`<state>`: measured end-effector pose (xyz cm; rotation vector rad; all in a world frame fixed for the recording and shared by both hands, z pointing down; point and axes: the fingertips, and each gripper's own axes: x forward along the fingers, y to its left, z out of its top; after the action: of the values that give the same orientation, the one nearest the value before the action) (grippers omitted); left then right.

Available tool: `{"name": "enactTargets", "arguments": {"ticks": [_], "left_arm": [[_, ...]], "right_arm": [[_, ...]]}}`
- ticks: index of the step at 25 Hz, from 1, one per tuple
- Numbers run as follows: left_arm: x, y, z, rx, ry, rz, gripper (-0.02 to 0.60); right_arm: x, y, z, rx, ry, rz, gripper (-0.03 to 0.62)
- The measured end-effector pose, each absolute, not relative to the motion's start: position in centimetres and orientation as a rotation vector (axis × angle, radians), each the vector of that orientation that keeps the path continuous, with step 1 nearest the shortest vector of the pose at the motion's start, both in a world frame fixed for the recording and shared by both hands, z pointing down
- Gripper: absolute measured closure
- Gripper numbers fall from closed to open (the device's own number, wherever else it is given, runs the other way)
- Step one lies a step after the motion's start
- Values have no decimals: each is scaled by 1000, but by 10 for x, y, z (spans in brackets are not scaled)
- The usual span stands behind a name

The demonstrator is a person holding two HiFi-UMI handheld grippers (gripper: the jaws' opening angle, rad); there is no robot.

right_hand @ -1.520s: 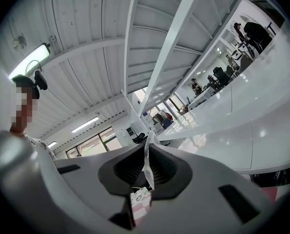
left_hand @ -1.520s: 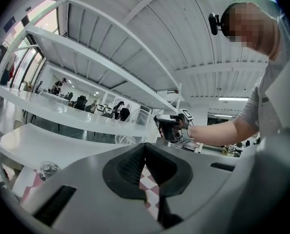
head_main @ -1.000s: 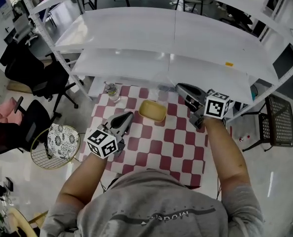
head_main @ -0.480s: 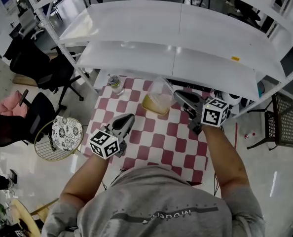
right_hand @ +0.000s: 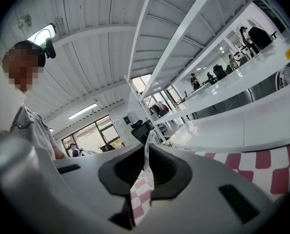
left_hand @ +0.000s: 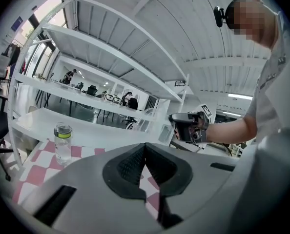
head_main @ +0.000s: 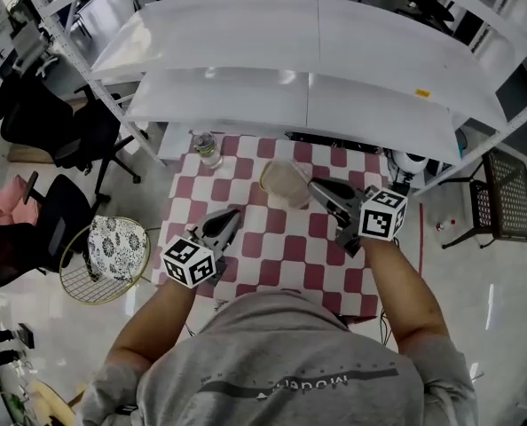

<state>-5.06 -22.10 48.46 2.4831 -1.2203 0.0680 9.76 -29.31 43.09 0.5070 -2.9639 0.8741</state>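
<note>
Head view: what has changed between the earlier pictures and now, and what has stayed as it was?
The right hand-held gripper, shut on the thin wall of a clear container, has moved with it from the far edge of the checked table inward, toward the person. The left hand-held gripper stayed shut, empty and nearly in place. The bottle has not moved.

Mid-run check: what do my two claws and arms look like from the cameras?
The left claw and right claw are grey and tapered, with dark ribbed pads. Each carries a white cube printed with black square markers. The arms are bare below the short sleeves of a grey T-shirt.
</note>
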Motion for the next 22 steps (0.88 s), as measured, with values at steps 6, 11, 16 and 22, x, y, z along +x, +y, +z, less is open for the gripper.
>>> {"name": "enactTargets", "arguments": {"ticks": [6, 11, 16, 22], "left_arm": [[-68, -215, 510, 2504, -1052, 129, 569], [-74, -202, 526, 2514, -939, 179, 569], [-79, -190, 542, 2486, -904, 195, 569], [-80, -177, 564, 2431, -908, 198, 569]], "right_arm": [[73, -268, 456, 615, -2925, 968, 553], [62, -246, 476, 682, -2901, 1062, 552], [53, -227, 492, 690, -2886, 1160, 553], [52, -213, 511, 700, -2902, 1318, 552]]}}
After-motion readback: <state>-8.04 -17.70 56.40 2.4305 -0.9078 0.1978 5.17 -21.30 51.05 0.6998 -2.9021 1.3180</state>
